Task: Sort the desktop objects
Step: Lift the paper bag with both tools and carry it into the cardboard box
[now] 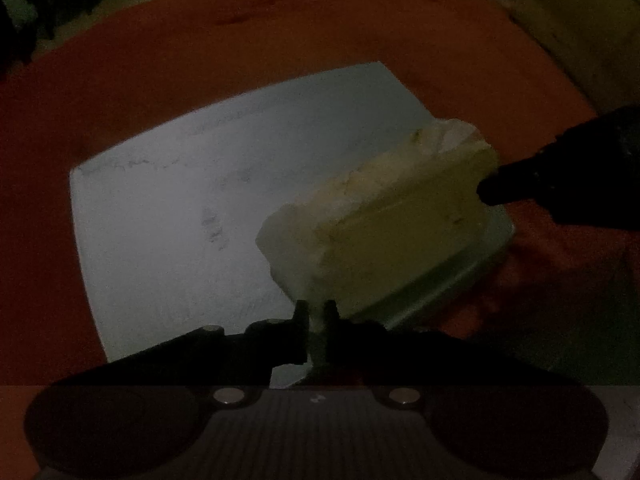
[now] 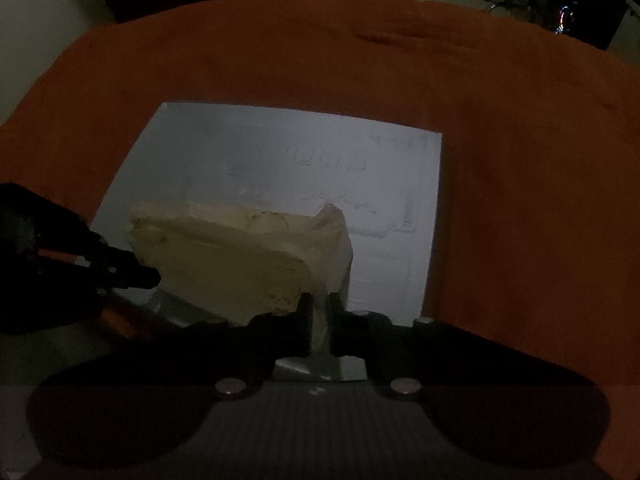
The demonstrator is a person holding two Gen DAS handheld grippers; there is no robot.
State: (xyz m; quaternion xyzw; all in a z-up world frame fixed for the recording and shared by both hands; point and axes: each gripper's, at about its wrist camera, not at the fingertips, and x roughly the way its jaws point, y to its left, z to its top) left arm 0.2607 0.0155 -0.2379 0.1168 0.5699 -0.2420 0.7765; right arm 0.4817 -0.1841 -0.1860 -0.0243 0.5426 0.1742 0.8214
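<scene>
While the room is dim, a pale yellow bag [image 1: 400,216] made of thin, crinkly stuff hangs between two claws. It is over the near edge of a white board [image 1: 180,208], and I cannot tell if its bottom touches the board. The bag looks soft and saggy, with a rumpled white top edge.

The left claw [image 1: 318,312] is squeezed tight on one corner of the bag. Its two dark fingers have only a thin bit of bag between them. The right claw [image 2: 320,308] is squeezed tight on another corner in the same way. In the left view, the right claw's dark tip pokes in from the right side and meets the far end of the bag. In the right view, the left claw's tip comes in from the left and meets the bag too.

The white board has faint marks on it. It lies flat on a desk covered with an orange cloth [image 2: 520,160]. Past the cloth, the room is dark and hard to see.
</scene>
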